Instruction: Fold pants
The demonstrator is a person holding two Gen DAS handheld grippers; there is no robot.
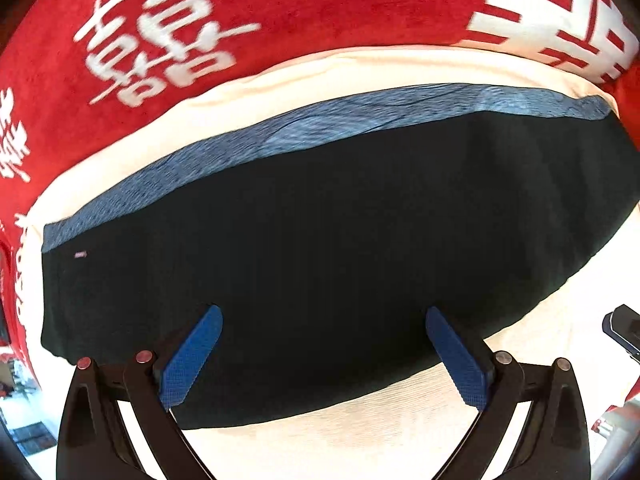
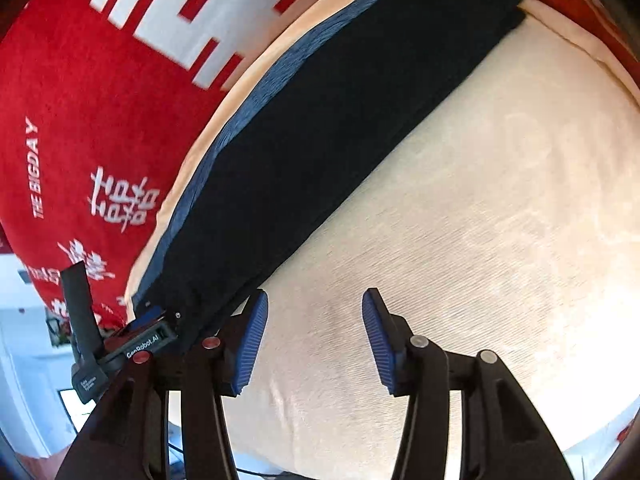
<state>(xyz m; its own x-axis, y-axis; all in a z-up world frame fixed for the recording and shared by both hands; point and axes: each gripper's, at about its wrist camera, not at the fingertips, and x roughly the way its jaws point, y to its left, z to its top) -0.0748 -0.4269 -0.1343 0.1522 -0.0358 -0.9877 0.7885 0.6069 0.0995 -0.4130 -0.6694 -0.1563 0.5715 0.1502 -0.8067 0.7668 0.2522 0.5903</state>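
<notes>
- Black pants (image 1: 320, 248) lying folded into a long flat strip on the cream sheet (image 2: 480, 200) of a bed, grey-blue waistband (image 1: 360, 116) along the far edge, red blanket (image 1: 280, 8) just beyond
- Left tongs (image 1: 324, 344) spread wide above the dark cloth, nothing between the pads; right tongs (image 2: 314, 340) parted over bare sheet just beside the strip's near edge, also empty
- Risk as judged: pinching only the top layer, so the lower layers slide and the fold skews; grabbing sheet along with fabric near that edge
- Risk of uneven lifting by the two hands, twisting the strip
- Left view alone gives the whole strip and its small label (image 1: 81, 255)
- Right view alone gives the left device (image 2: 136, 340) at the strip's end, and the blanket's English lettering
</notes>
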